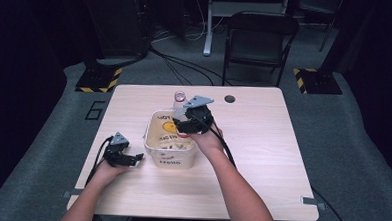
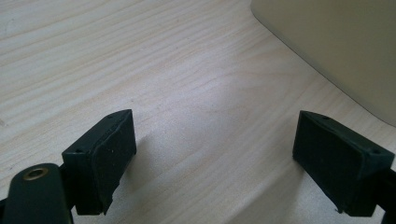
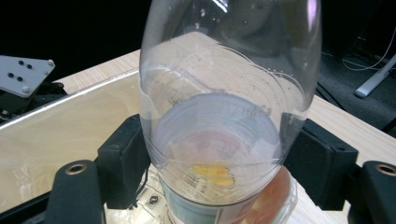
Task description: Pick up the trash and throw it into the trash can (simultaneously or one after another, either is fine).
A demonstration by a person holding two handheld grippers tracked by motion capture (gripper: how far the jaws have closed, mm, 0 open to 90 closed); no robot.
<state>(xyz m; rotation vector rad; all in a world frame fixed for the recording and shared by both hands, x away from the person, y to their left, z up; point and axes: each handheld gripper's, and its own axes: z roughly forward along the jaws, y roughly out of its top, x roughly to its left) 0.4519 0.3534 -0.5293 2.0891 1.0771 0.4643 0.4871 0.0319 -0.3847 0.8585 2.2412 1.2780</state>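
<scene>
At the bottom of the high view, two forearms come in over the light wooden table [image 1: 262, 158]. Toward the lower left of that frame, the left gripper [image 1: 132, 159] rests low on the table top, just beside the left wall of the cream tub [image 1: 174, 159]. Its jaws stand wide apart with nothing between them; the left gripper view shows only bare wood grain between the two black pads [image 2: 109, 154], and the pale wall of the tub fills the upper right corner there, near but not touching the right pad.

Near the middle of the frame, the tub stands on the table, with a yellow smiling face and some dark printed words on its walls. I cannot read all the words. Something pale lies at its bottom, too small to tell what.

Just above the tub's right part, the right gripper [image 1: 180, 125] is held by the right hand [image 1: 207, 141], with the grey three-cornered plate on top. Its jaws are closed on a clear plastic bottle [image 3: 224, 102]: in the right gripper view the two pads press on both sides of the bottle's body, and the bottle stands over the inside of the tub. A label is at the lower part of the bottle. In the high view, the bottle's pink cap [image 1: 179, 96] shows at the tub's far edge.

Farther back, in the upper part of the frame, a dark folding chair [image 1: 259, 40] stands on the grey floor behind the table.
</scene>
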